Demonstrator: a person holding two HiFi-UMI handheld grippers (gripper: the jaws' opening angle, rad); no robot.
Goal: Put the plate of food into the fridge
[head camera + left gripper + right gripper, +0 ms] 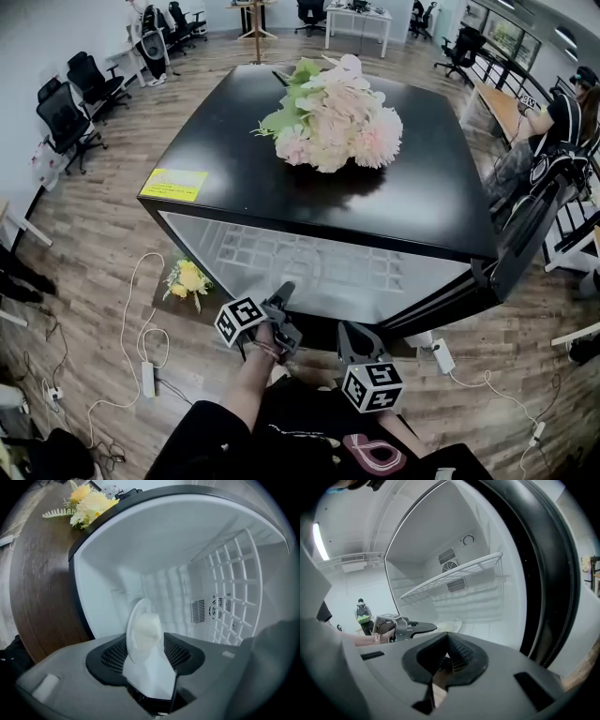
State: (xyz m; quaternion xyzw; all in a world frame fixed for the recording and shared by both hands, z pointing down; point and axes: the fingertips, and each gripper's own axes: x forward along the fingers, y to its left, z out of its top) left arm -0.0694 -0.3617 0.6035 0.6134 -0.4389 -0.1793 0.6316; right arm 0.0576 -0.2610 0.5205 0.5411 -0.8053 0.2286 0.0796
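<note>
The small black-topped fridge (422,202) stands open before me, its white inside facing me. On its floor lies the white plate of food (451,624), out of sight in the head view. Seen edge-on in the left gripper view, the plate (140,630) carries a pale lump of food (151,626). My left gripper (145,638) reaches into the fridge, jaws open wide on either side of the plate without pressing it. The right gripper view shows the left gripper (425,628) just left of the plate. My right gripper (446,637) hangs back outside the fridge, shut and empty.
A pink-and-green bouquet (333,112) sits on the fridge top. The black door (525,244) hangs open at the right. A white wire shelf (454,576) spans the inside above the plate. Yellow flowers (190,279) and cables with a power strip (147,379) lie on the wood floor.
</note>
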